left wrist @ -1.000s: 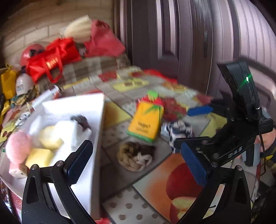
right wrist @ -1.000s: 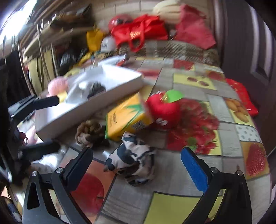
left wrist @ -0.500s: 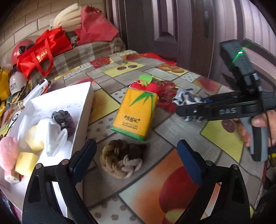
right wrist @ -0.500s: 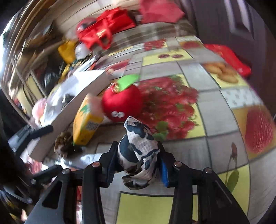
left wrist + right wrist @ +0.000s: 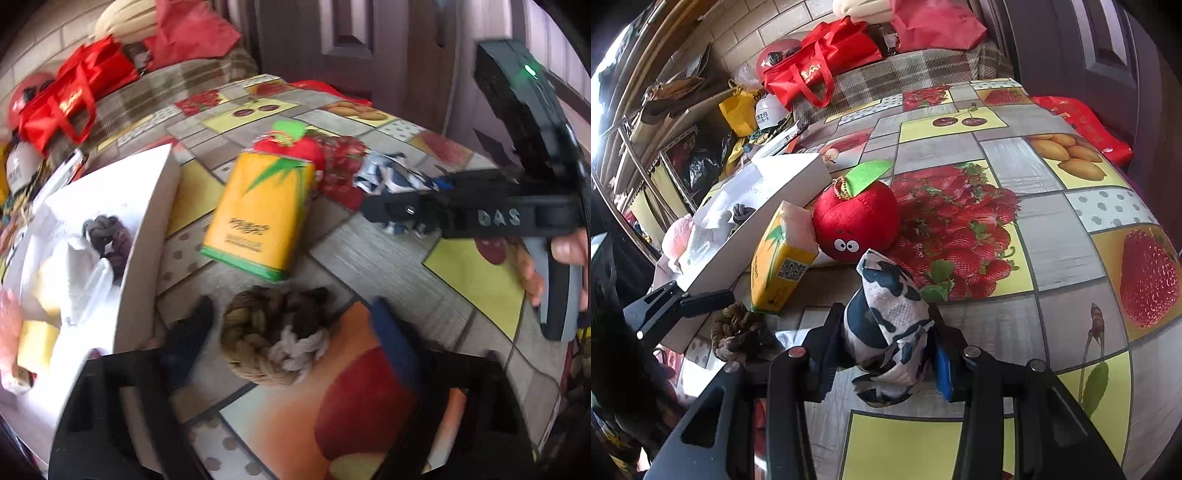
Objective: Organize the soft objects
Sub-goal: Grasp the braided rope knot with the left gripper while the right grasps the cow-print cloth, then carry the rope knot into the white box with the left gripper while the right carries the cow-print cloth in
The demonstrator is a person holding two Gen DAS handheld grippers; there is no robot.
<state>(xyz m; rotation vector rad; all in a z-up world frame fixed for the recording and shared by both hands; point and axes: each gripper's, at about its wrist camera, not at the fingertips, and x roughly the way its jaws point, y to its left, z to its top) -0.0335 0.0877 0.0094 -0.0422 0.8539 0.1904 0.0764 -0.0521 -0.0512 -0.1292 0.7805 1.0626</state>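
My right gripper (image 5: 886,343) is shut on a black-and-white cow-print cloth (image 5: 886,325), held over the fruit-print table; it also shows in the left wrist view (image 5: 391,177). My left gripper (image 5: 288,332) is open, its fingers on either side of a brown and white knotted rope toy (image 5: 273,332) on the table; the toy also shows in the right wrist view (image 5: 738,332). A white box (image 5: 147,229) at the left holds several soft items. A yellow tissue pack (image 5: 258,214) and a red plush apple (image 5: 855,218) lie beside it.
Red bags (image 5: 820,59) and a checked cushion (image 5: 905,77) lie beyond the table's far edge. A red packet (image 5: 1082,125) sits at the table's right rim. Cluttered shelves (image 5: 646,129) stand at the left.
My left gripper has moved forward and down so its fingers now flank the rope toy. My right gripper still holds the cow-print cloth and has shifted slightly.
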